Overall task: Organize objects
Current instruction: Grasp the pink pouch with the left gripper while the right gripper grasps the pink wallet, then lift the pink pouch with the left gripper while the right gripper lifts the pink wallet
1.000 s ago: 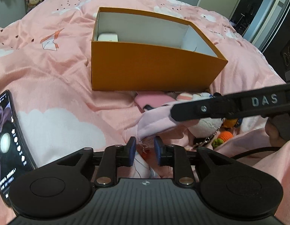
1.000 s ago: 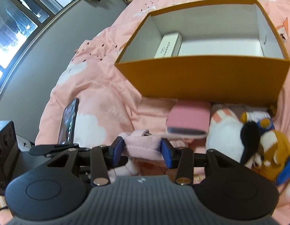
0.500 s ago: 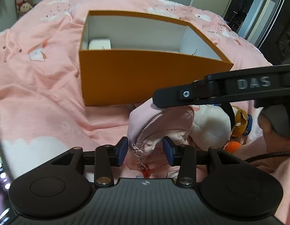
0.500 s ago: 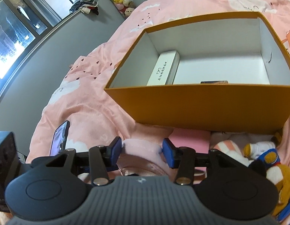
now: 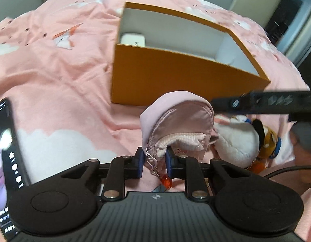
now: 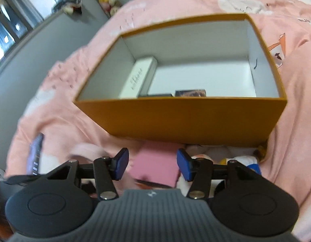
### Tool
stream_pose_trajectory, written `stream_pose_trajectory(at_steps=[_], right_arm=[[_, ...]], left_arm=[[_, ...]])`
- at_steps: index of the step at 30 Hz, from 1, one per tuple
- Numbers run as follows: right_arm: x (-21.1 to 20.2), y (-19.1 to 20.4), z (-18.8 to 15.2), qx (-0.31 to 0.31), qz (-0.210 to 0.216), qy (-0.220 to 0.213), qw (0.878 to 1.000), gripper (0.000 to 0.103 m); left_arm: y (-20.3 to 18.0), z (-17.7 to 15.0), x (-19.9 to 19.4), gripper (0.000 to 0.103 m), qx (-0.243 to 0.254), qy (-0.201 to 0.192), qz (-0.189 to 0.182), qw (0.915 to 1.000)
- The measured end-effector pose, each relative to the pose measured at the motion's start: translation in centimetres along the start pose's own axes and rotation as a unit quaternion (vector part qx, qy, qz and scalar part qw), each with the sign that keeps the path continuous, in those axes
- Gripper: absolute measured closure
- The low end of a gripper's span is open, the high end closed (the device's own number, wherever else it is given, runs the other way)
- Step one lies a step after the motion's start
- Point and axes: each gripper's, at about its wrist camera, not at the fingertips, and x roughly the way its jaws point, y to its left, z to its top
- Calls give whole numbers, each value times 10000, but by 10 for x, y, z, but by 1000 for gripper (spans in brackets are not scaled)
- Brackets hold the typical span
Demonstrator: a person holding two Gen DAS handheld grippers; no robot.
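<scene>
Pouch (image 5: 176,121), pink w/ zipper, sits in my left tongs (image 5: 154,164), closing on its zipper edge so I can carry it to orange box (image 5: 183,80) on bed. Right tongs (image 6: 152,164) are opening, nothing held, above pink case (image 6: 157,164).

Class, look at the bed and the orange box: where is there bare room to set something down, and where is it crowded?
Free: the right part of the box floor, beside the white carton; the bedspread between box and phone. Crowded: the strip in front of the box, with pouch, pink case and plush toy.
</scene>
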Motion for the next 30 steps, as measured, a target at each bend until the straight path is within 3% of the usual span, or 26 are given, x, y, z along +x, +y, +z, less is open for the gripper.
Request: stream_pose_trajectory(at_steps=[9, 23, 26, 30], right_arm=[[62, -3, 16, 167, -278, 1019, 9943, 46], [105, -9, 26, 552, -225, 1503, 9868, 28], [102, -9, 25, 518, -185, 1509, 9870, 34], [92, -11, 22, 522, -137, 1427, 9883, 56]], left_arm=[[15, 4, 9, 80, -446, 63, -39, 9990], [29, 3, 17, 80, -682, 145, -243, 9973], [30, 3, 17, 80, -688, 153, -225, 9973], [28, 2, 15, 81, -641, 209, -143, 9976]])
